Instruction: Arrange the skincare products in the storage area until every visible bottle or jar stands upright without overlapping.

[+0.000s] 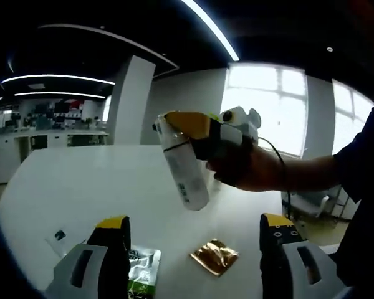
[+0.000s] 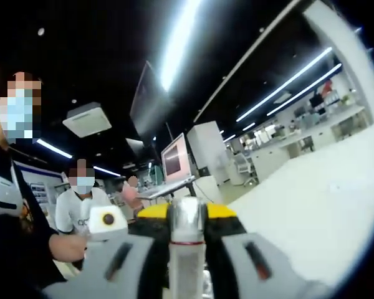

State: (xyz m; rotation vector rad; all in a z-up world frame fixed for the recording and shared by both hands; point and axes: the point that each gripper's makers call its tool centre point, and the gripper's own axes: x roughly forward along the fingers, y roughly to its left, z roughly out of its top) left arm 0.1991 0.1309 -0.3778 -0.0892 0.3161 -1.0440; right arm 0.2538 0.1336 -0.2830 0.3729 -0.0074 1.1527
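Observation:
A white bottle [image 1: 187,171] hangs tilted above the white table [image 1: 68,187], clamped near its top by my right gripper [image 1: 181,128], which a person's hand holds. In the right gripper view the same bottle [image 2: 187,255] rises between the yellow-tipped jaws of the right gripper [image 2: 187,215], which are shut on it. My left gripper [image 1: 193,246] is low over the table, jaws wide apart with nothing between them. Below it lie a gold sachet [image 1: 214,255] and a green and silver sachet [image 1: 140,277].
A small white packet [image 1: 56,240] lies at the table's near left. The table [image 2: 324,205] stretches to the right in the right gripper view. People stand at the left behind my right gripper, with desks and monitors beyond.

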